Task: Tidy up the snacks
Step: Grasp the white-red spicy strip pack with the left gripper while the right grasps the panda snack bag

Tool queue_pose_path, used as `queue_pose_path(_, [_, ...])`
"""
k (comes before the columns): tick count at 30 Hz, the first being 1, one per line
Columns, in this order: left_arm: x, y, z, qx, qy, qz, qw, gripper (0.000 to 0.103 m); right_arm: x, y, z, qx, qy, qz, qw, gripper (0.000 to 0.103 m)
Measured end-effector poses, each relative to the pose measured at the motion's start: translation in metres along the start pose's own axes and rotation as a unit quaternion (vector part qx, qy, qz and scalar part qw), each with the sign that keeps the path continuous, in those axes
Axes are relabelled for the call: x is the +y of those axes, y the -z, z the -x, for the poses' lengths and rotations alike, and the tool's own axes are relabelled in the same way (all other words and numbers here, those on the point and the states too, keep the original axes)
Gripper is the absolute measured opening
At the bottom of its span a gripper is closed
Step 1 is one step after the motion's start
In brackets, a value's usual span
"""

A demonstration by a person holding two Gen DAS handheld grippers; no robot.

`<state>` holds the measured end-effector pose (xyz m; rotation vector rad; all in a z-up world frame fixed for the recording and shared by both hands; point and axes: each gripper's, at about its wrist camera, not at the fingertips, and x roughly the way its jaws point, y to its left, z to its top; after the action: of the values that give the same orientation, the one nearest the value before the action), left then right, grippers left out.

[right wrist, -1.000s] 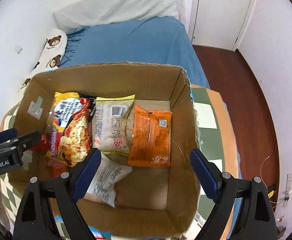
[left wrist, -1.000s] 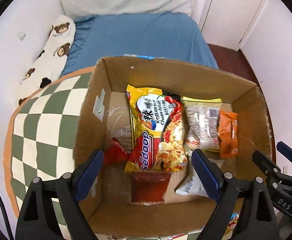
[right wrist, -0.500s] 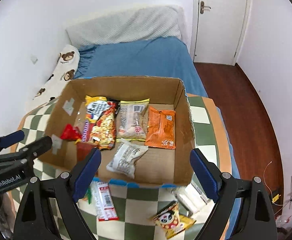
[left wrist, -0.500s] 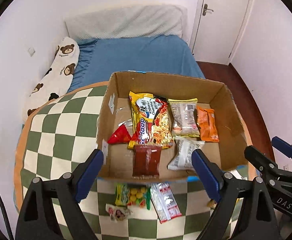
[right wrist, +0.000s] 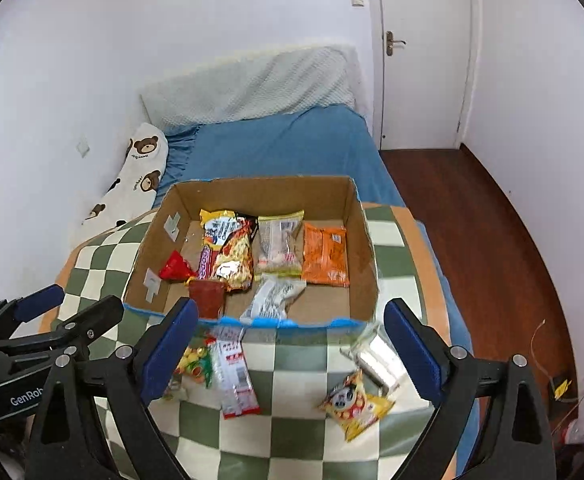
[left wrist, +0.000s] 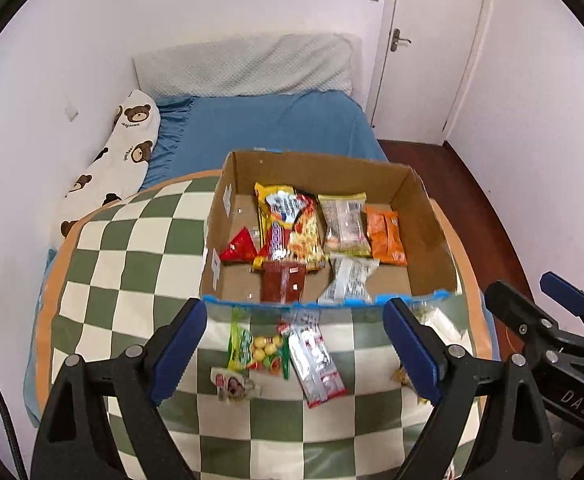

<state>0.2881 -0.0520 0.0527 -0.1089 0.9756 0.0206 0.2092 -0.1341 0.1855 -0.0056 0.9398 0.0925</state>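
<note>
From the left wrist view, the left gripper point(left wrist: 296, 354) hangs above the checkered tablecloth point(left wrist: 131, 272) with its jaws spread wide and nothing between them. The cardboard box point(left wrist: 432, 236) sits at the far side of the table, backed against the blue bed point(left wrist: 275, 128). Inside lie a yellow instant noodle pack point(left wrist: 287, 228), a clear-wrapped pack point(left wrist: 344, 224), an orange packet point(left wrist: 386, 234), a red triangular packet point(left wrist: 237, 246), a dark red sachet point(left wrist: 283, 282) and a white wrapper point(left wrist: 350, 280), laid flat side by side so each stays visible. Just in front of the box, a candy bag point(left wrist: 255, 350), a red-and-white sachet strip point(left wrist: 316, 356) and a small pink-printed packet point(left wrist: 231, 386) wait on the cloth, probably next in line for the box.

From the right wrist view, the right gripper point(right wrist: 292, 354) is likewise empty; its jaws have just been opening further, with nothing between them. It hovers over the cloth near a yellow cartoon-printed snack bag point(right wrist: 354, 406) and a shiny silver packet point(right wrist: 376, 354), both loose outside the box's near right corner. The sachet strip point(right wrist: 233, 376) lies towards the left. Both grippers seem drawn back from the box to pick the next loose snack.
</note>
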Motion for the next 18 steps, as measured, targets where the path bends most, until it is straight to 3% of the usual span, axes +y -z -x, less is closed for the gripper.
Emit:
queue_pose_path(4, [0.003,0.032,-0.012,0.039,0.001,-0.001,0.9993,0.09,-0.028,0.044,-0.012,0.073,-0.015,-0.069,0.995,0.098])
queue_pose_path(8, [0.005,0.076,-0.043,0.105,-0.004,-0.005,0.9944,0.09,-0.063,0.108,-0.045,0.17,-0.031,-0.155,0.973,0.098])
queue_pose_path(9, [0.005,0.086,-0.052,0.124,-0.004,-0.004,0.9923,0.09,-0.076,0.135,-0.058,0.21,-0.036,-0.193,0.958,0.098])
queue_pose_path(12, [0.006,0.117,-0.075,0.17,-0.004,-0.003,0.9855,0.09,-0.104,0.191,-0.076,0.272,-0.036,-0.279,0.92,0.098])
queue_pose_path(18, [0.003,0.163,-0.11,0.234,0.005,-0.001,0.9721,0.09,-0.138,0.278,-0.086,0.33,-0.006,-0.394,0.858,0.098])
